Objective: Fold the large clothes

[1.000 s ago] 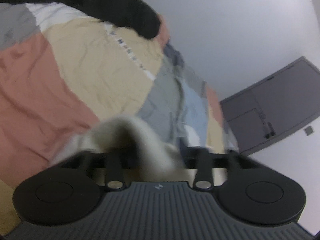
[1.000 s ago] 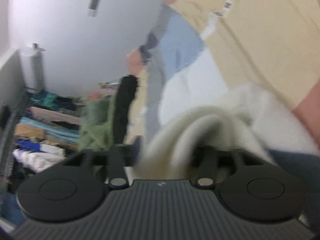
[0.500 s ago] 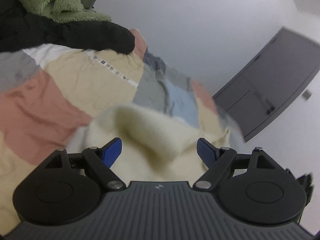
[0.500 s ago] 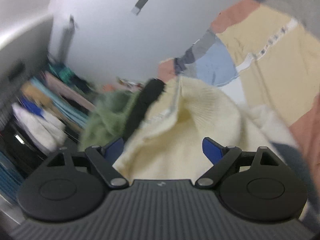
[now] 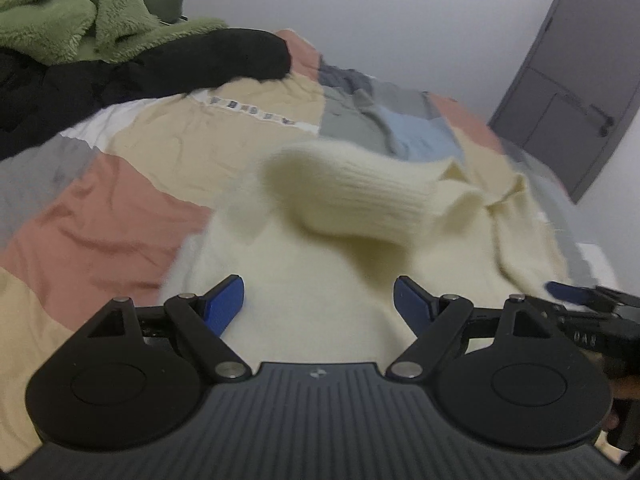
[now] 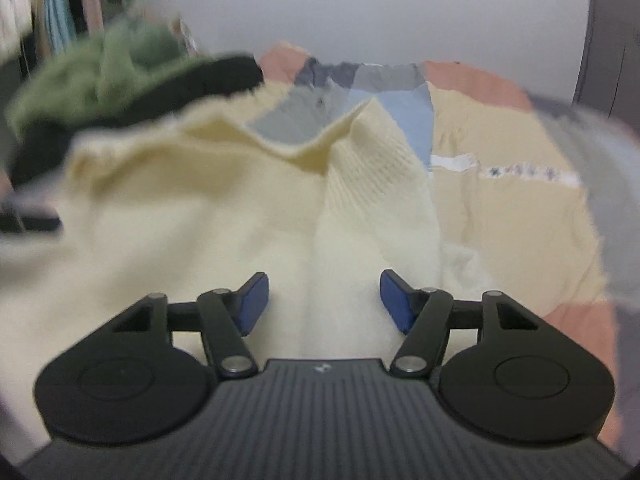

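Note:
A cream knit sweater lies rumpled on a patchwork bedspread. Its ribbed sleeve is blurred, in motion just above the body of the sweater. My left gripper is open over the sweater with nothing pinched between its blue pads. In the right wrist view the sweater spreads out below my right gripper. The right jaws are closing, with cream knit beneath them, but the pads do not press on it. One blue finger of the right gripper shows at the right edge of the left wrist view.
A fuzzy green garment and a black garment are heaped at the bed's far left. A grey door stands at the right beyond the bed. Hanging clothes show at the top left of the right wrist view.
Both grippers were shut on bunched cream fabric; both have let go and stand open. The sweater has dropped onto the bed, and both views have rolled upright and pulled back.

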Tool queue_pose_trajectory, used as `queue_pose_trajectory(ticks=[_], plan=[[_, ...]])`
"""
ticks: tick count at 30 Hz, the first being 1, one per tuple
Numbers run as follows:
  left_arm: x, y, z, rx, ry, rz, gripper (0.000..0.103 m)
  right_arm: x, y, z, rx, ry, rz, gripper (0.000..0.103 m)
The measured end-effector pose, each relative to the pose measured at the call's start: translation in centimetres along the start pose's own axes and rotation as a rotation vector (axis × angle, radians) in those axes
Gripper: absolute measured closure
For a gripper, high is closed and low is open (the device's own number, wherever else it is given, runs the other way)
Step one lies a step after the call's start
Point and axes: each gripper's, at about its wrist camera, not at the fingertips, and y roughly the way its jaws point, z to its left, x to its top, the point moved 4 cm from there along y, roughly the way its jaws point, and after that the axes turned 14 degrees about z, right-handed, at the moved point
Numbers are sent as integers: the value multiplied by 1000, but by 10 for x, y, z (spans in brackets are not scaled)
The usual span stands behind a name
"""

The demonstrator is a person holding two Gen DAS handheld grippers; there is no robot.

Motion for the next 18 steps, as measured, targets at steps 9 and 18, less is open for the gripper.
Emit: queue_pose_trajectory(ticks=[9, 18], plan=[[8, 0, 9, -3, -82, -51, 18, 0, -15, -18, -123, 57, -81, 90], [10, -12, 11, -36, -107, -79, 18, -28, -29, -107, -102, 518, -89, 93]])
